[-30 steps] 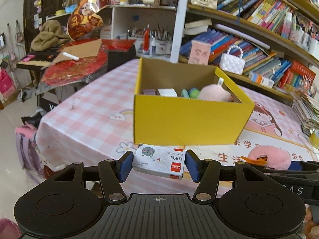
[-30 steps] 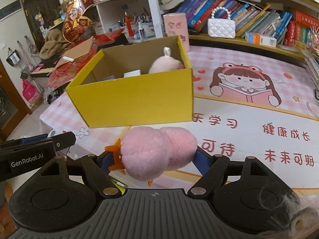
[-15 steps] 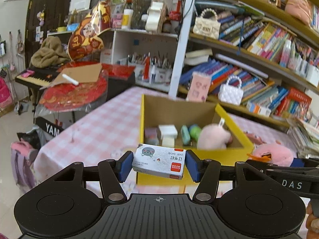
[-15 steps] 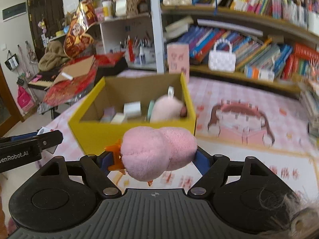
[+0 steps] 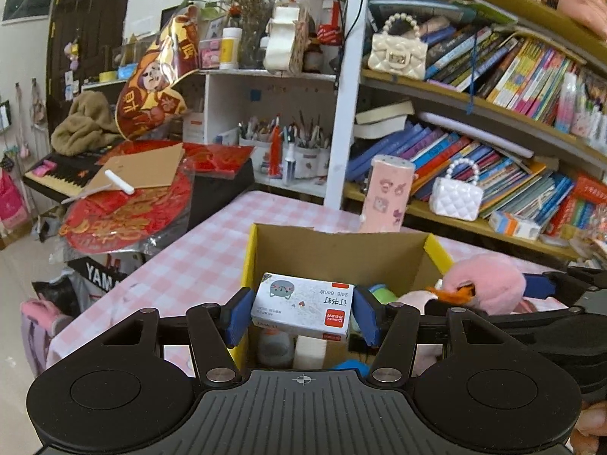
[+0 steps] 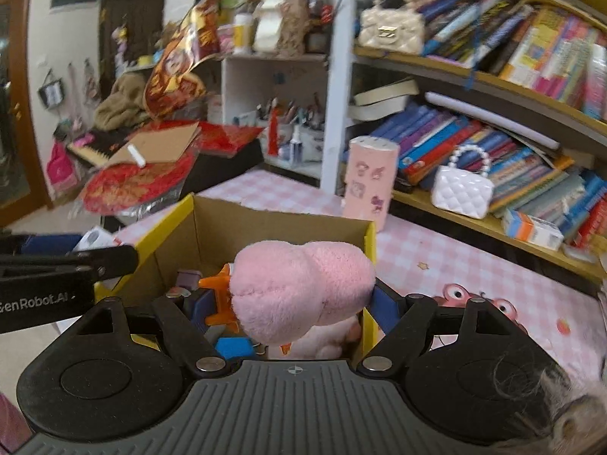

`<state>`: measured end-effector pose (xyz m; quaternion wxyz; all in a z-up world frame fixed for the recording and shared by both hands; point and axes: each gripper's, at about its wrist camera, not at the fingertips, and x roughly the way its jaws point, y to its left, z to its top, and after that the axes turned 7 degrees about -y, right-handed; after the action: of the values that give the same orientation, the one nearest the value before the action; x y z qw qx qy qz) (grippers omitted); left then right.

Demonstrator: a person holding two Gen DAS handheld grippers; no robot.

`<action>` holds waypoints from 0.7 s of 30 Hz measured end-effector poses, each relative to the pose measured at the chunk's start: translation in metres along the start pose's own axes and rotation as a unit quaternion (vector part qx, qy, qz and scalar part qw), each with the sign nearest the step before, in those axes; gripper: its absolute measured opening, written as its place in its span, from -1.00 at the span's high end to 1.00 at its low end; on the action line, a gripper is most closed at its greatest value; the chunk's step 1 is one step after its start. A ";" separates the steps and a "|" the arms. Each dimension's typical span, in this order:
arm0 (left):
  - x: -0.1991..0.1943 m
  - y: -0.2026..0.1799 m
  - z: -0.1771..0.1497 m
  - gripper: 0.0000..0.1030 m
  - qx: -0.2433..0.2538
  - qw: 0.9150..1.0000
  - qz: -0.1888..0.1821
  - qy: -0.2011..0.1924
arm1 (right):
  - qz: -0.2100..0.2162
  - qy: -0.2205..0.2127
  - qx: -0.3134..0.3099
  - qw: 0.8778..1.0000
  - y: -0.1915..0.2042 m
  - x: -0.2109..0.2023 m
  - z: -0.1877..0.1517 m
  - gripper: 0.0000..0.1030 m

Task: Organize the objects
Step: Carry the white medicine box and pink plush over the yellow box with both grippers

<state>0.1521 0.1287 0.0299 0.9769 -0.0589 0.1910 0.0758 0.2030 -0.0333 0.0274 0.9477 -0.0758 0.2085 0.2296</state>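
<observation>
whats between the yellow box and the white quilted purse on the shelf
A tall pink case with cartoon stickers stands on the checked tablecloth between the yellow box and white purse; the right wrist view shows it best.

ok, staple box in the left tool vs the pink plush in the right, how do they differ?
The staple box is rigid, flat-sided and printed white; the pink plush is soft, rounded and fuzzy. The box fits between its pads; the plush bulges past them. Both are clamped over the yellow box.

Each claw is matte black plastic: a ribbed central plate, two round discs beside it, silver screws at the linkage pivots, and blue pads on its fingers. One arm bears white "GenRobot.AI" lettering.
</observation>
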 end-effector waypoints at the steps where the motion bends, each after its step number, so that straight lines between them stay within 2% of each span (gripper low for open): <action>1: 0.006 -0.002 0.000 -0.08 0.001 1.000 0.000 0.004 | 0.004 0.008 -0.001 1.000 -0.003 0.008 0.000 -0.51; 5: 0.027 -0.008 0.000 -0.09 0.005 1.000 0.005 0.020 | 0.023 0.029 -0.013 0.999 -0.014 0.033 -0.001 -0.51; 12: 0.060 -0.018 -0.008 -0.09 0.030 0.998 0.023 0.054 | 0.055 0.063 -0.082 0.993 -0.017 0.070 -0.008 -0.52; 21: 0.080 -0.026 -0.015 -0.10 0.060 0.994 0.035 0.079 | 0.099 0.057 -0.207 0.972 0.002 0.087 -0.009 -0.52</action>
<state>0.2238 0.1113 -0.0123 0.9573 0.0008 0.2735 0.0938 0.2690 0.0015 -0.0179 0.8703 -0.2625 0.2162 0.3562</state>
